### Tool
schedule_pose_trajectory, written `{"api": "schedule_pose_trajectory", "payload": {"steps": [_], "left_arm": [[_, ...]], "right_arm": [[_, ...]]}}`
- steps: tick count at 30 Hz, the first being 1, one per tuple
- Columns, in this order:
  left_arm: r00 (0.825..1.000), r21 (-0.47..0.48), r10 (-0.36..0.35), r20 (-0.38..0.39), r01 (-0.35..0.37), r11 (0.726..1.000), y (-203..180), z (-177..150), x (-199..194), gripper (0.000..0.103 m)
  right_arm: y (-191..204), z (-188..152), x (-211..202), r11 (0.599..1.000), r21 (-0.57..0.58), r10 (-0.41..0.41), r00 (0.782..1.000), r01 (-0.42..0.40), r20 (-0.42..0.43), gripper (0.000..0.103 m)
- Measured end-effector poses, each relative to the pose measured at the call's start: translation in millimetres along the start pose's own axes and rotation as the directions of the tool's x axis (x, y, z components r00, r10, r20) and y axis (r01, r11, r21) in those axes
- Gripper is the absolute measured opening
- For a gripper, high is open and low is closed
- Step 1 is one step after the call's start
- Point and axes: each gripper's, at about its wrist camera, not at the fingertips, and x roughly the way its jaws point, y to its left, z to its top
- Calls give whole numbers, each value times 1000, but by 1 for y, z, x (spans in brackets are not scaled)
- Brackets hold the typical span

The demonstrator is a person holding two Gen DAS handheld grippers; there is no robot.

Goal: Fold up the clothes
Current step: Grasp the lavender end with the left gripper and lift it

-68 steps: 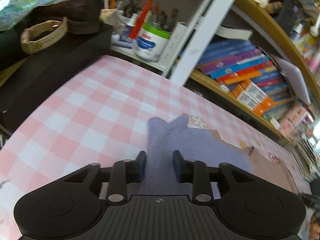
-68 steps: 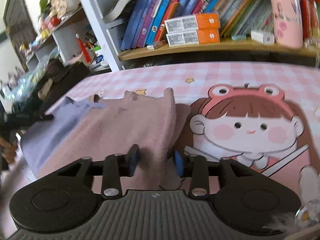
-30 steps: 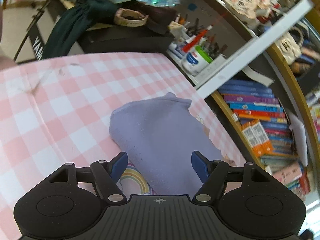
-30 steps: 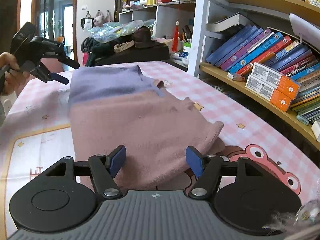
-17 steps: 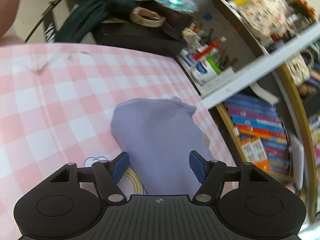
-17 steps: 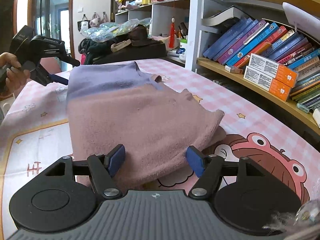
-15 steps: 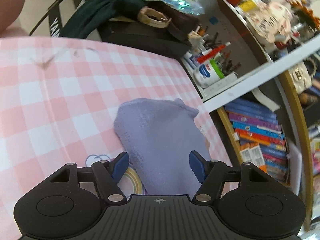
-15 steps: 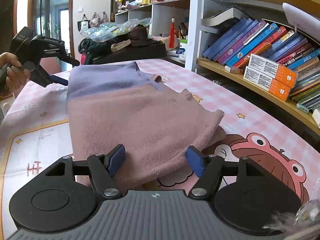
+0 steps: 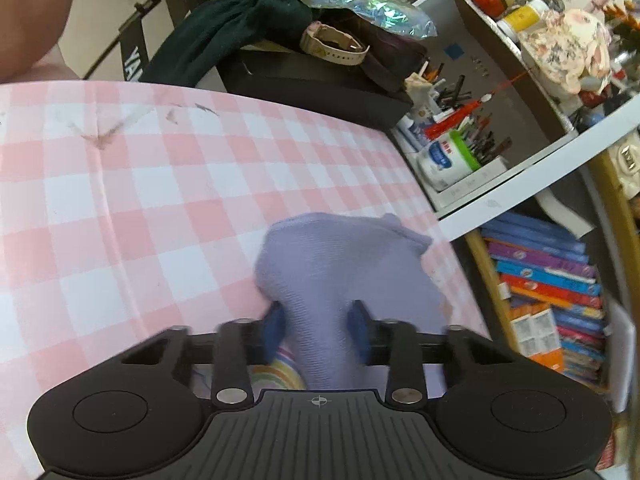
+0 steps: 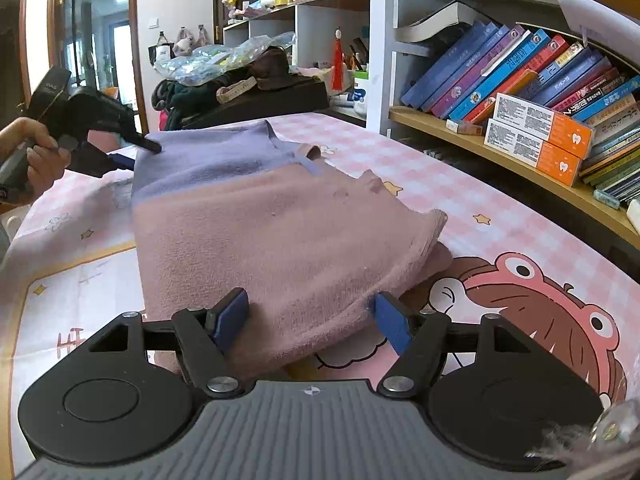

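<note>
Soft daylight is filling both views evenly, casting only faint shadows under the garment (image 10: 280, 236). Fisheye distortion is bending the shelves (image 10: 520, 168) and the surface (image 9: 120, 200) edges. The left wrist view is blurring around its fingers (image 9: 274, 330); the right wrist view is staying sharp.

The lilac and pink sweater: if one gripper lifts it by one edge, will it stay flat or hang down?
The sweater would probably hang limp: it bunches between the closing left gripper. Its fuzzy knit likely resists slipping. Folded layers may fall open.
</note>
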Motion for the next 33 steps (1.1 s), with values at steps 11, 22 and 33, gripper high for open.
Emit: {"api": "schedule_pose_trajectory", "payload": {"steps": [11,22,33], "left_arm": [[992,464,-99,77,52,884,-71,-25,-26,37],[1000,202,-29,-12,31,979,-27,-13,9,41],[996,139,-85,4,84,987,-24,-12,18,51]], "right_arm": [[-1,-1,0,1000,5,5,1000,-5,2,68],[-3,-1,0,1000,17,16,1000,-16,2,68],[-4,-1,0,999,24,22,1000,-22,1,68]]}}
